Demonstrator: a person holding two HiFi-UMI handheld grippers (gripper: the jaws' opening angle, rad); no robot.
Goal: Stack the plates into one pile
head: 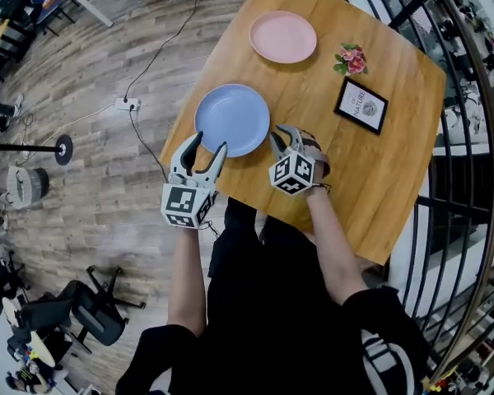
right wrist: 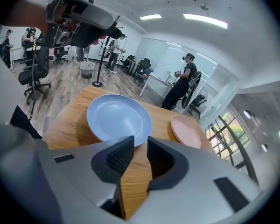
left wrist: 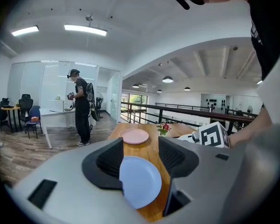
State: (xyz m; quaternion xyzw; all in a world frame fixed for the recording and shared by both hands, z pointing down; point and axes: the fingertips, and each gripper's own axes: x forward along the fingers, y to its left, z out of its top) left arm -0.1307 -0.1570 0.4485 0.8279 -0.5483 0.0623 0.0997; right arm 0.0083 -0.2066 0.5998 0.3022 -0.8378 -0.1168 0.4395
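Left gripper (head: 209,143): jaws wide, empty, at the near-left edge of the surface (head: 379,179), just beside the blue plate (head: 232,119). That plate lies flat by the left edge. Right gripper (head: 281,133): jaws narrow, nothing between them, over bare wood at the plate's right rim. Pink plate (head: 282,36) lies flat near the far corner, well apart from the blue one.

Ceiling strip lights (left wrist: 85,29) and daylight through the windows (right wrist: 222,127) light the room brightly and evenly. Shadows on the table (head: 379,179) are faint. All three views bulge like a fisheye, with dark corners and softly focused foregrounds in both gripper views.
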